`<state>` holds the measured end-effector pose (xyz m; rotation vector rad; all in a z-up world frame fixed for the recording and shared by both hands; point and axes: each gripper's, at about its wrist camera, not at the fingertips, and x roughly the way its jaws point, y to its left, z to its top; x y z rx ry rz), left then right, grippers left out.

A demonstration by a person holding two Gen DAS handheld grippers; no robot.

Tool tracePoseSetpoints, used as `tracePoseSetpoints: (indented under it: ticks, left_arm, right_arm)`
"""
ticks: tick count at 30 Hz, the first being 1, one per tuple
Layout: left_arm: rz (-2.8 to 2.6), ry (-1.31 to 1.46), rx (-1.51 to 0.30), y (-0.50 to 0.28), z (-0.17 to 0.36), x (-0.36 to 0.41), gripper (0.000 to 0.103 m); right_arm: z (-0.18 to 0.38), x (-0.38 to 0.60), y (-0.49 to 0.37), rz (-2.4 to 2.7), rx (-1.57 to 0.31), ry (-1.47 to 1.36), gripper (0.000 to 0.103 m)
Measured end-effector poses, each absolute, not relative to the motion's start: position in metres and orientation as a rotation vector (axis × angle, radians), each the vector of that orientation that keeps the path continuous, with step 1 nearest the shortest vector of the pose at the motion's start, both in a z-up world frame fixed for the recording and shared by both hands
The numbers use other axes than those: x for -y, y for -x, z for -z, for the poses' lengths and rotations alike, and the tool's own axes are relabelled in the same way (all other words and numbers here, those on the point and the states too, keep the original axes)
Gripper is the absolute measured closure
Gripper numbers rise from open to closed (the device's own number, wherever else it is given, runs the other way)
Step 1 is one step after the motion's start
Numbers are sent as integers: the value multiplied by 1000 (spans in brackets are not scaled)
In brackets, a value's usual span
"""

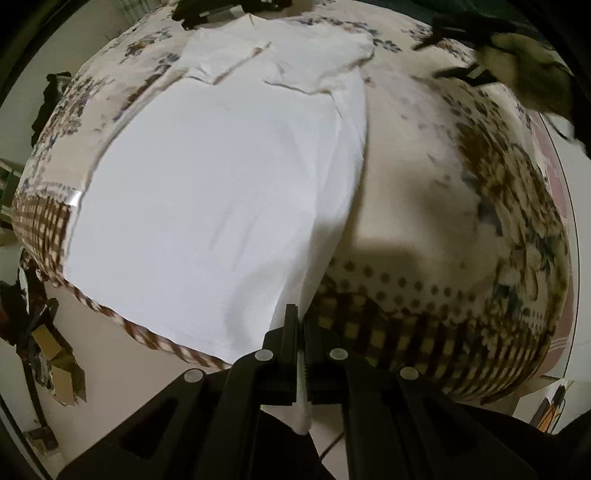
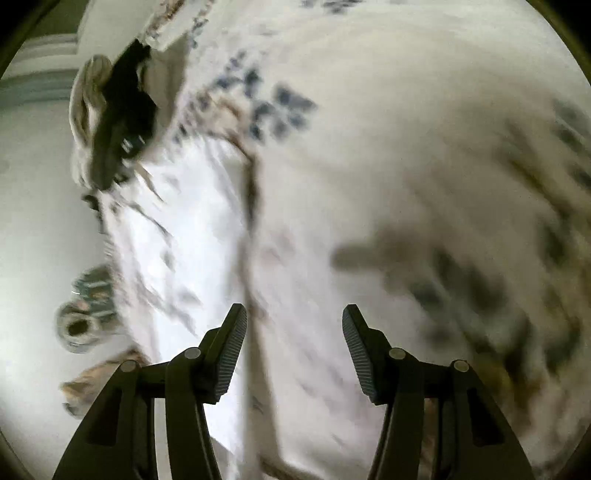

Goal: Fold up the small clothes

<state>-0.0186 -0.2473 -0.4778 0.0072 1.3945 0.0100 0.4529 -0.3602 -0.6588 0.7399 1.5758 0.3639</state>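
Note:
A white T-shirt (image 1: 221,177) lies flat on a floral bedspread (image 1: 424,177), its sleeves folded at the far end. My left gripper (image 1: 300,325) is shut on the shirt's near bottom corner; white cloth hangs down between the jaws. My right gripper (image 2: 294,321) is open and empty, hovering over the bedspread (image 2: 406,147). The right wrist view is blurred; the shirt (image 2: 192,236) shows as a pale strip to the left of the fingers. The right gripper also shows in the left wrist view (image 1: 465,74) at the top right, held in a hand.
The bed's near edge with a checked border (image 1: 406,339) runs just in front of my left gripper. Boxes and clutter (image 1: 55,362) stand on the floor at the left. A dark object (image 1: 207,11) lies at the bed's far end. Round containers (image 2: 81,325) sit on the floor.

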Motion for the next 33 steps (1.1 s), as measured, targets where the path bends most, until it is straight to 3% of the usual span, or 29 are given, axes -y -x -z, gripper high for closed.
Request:
tracePoseSetpoints:
  ticks: [8,10,11,12,13,20,27,33]
  left_arm:
    - [-29,17,-1395,5,466,214,102]
    - [-29,32,-1394,2,462,204,102]
    - [-30,36,-1389,1,461,201,102]
    - [-27,45,-1385,0,459,196,102]
    - [-28,55,-1380,-1,456,191,102]
    - [-34,148,-1358,-5,441,131,102]
    - [-58,291,-1327,-8,429,18,102]
    - [-113,397,-1281,-17,451,-70,102]
  right_arm:
    - [706,316,-539,-429,-1565,-864,49]
    - [719,302,-548,-444,-1583,-885,66]
    - [723,294,-551,-445,-1602,-865,84]
    - [724,287,-553,-436,-1606,-837,95]
    - [720,280,-555,-419,-1600,-805,98]
    - [636,222,-568,-357,-1581,-598,99]
    - [543,107,-601,-290,-1595,-392,99]
    - [552,-28,-624,-151,-1646,-209,99]
